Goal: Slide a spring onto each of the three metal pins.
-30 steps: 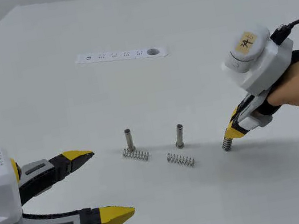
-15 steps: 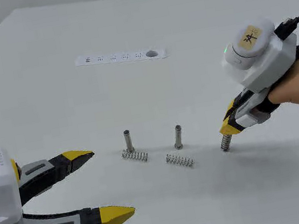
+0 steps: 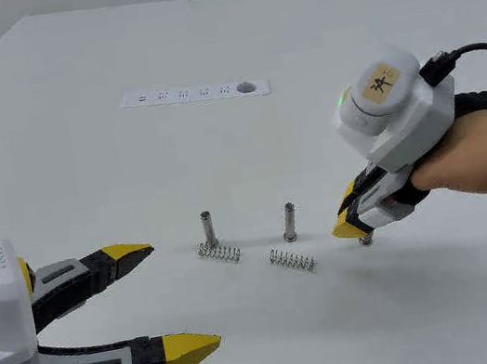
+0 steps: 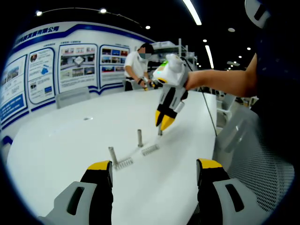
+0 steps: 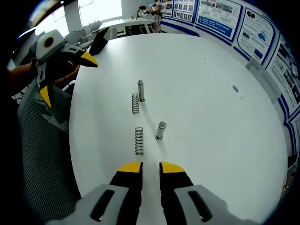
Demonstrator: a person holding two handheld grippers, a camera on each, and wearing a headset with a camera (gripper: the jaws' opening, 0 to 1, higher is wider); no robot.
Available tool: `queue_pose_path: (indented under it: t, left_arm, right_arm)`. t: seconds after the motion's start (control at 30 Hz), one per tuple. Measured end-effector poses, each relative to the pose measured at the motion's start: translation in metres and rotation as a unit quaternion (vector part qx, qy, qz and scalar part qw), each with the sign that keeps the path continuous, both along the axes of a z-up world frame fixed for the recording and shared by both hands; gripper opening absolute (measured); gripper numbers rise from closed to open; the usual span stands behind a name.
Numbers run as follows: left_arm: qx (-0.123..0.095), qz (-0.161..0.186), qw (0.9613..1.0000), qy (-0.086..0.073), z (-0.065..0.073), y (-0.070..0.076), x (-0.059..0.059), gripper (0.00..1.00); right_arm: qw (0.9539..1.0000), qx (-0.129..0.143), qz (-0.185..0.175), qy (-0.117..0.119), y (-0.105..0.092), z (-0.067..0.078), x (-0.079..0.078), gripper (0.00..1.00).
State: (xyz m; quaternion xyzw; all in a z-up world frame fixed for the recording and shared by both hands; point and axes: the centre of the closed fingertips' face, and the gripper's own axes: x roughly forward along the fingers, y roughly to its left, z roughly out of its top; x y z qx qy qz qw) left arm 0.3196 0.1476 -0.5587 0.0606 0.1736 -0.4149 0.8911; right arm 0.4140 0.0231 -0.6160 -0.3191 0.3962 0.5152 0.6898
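Two bare metal pins (image 3: pixel 207 227) (image 3: pixel 290 220) stand upright mid-table, each with a loose spring (image 3: pixel 219 253) (image 3: pixel 292 260) lying in front of it. The same pins (image 5: pixel 140 89) (image 5: pixel 161 130) and springs (image 5: pixel 135 102) (image 5: pixel 139 139) appear in the right gripper view. A third pin (image 3: pixel 365 239), with spring coils around it, peeks out under my right gripper (image 3: pixel 353 226). That gripper's jaws are nearly together, with nothing seen between them (image 5: pixel 151 167). My left gripper (image 3: pixel 162 298) hangs open at the near left, well away from the pins (image 4: pixel 154 165).
A white power strip (image 3: pixel 195 93) lies flat on the far side of the white table (image 3: pixel 81 173). A chair (image 4: pixel 253 154) sits at the table's near edge. A person (image 4: pixel 138 65) stands at another bench in the background.
My right gripper has moved left and lower over the third pin, covering most of its spring. The left gripper has stayed put and open.
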Motion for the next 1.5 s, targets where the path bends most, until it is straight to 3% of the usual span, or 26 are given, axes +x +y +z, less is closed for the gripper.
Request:
queue_pose_path:
  t: [0.47, 0.9, 1.27, 1.5]
  left_arm:
    - [0.001, 0.0, 1.0, 0.002, -0.001, -0.001, 0.0, 0.74]
    - [0.002, 0.001, 1.0, 0.003, -0.002, -0.001, 0.0, 0.74]
    - [0.003, 0.0, 1.0, 0.005, -0.002, -0.001, 0.0, 0.74]
    - [0.003, -0.002, 1.0, 0.004, -0.002, -0.001, 0.0, 0.74]
  right_arm:
    - [0.9996, -0.002, 0.021, 0.02, 0.02, -0.033, -0.007, 0.15]
    - [0.9994, -0.005, 0.013, 0.032, 0.024, -0.049, -0.005, 0.14]
    - [0.9993, -0.009, 0.011, 0.033, 0.023, -0.052, -0.005, 0.12]
    - [0.9995, -0.01, 0.015, 0.025, 0.022, -0.036, -0.008, 0.12]
